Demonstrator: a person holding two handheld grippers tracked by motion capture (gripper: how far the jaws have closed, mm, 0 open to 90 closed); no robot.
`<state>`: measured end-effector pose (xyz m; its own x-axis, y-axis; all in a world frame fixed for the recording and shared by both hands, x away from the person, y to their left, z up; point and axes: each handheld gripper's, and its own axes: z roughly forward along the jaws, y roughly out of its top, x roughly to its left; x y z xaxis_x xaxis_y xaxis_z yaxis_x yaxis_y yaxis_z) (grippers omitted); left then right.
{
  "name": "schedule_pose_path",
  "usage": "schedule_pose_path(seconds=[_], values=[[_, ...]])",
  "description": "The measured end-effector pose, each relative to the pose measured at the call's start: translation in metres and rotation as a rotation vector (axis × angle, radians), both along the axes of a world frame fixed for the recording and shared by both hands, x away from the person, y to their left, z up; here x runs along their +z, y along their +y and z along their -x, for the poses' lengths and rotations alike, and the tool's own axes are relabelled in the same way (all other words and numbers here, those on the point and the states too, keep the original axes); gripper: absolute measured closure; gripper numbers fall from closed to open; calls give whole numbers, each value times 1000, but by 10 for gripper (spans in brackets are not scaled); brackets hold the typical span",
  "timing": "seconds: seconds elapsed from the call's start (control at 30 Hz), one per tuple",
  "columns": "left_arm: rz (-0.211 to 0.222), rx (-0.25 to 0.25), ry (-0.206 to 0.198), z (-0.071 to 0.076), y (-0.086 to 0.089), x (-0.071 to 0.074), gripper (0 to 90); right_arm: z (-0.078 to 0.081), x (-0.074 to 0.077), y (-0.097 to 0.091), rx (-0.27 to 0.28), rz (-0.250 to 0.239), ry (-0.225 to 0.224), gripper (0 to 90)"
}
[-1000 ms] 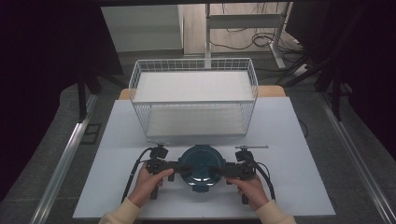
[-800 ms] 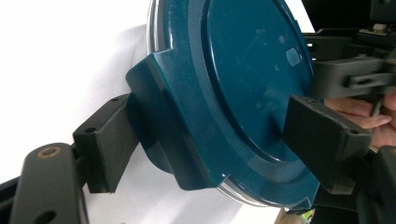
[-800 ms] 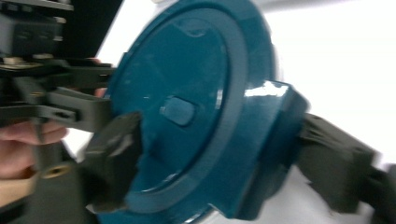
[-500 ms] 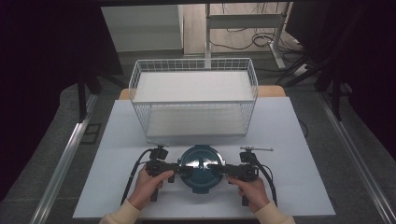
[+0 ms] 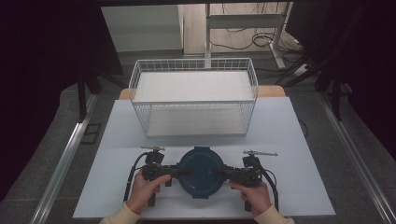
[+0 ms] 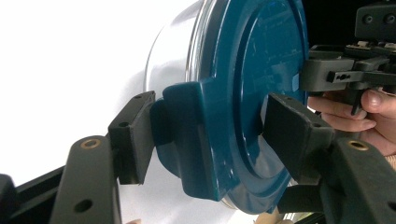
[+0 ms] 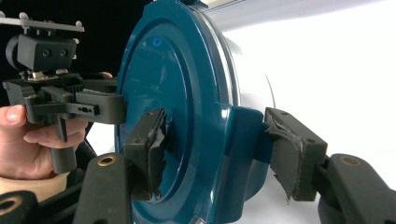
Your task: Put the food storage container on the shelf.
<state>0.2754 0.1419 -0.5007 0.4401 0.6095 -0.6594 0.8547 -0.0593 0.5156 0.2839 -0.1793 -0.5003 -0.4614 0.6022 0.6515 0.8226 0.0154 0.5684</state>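
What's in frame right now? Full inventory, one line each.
Container: 1, round, clear body with teal lid, near edge of the table, between the two grippers.
Lid clasps: 2 seen, teal, one on each side of the lid, each between a gripper's jaws.
Wire basket: 1, white, far half of the table, nothing in it.
Table: 1, white top.
Left gripper: 1, black, at the lid's left clasp.
Right gripper: 1, black, at the lid's right clasp.
Hands: 2, one on each gripper, pale sleeves.
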Motion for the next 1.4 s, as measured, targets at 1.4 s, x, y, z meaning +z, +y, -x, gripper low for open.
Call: schedule_pose_path(seconds=[1.4], values=[[-34,20,-227,15,0,53,382,10,51,4,52,29,-276,413]])
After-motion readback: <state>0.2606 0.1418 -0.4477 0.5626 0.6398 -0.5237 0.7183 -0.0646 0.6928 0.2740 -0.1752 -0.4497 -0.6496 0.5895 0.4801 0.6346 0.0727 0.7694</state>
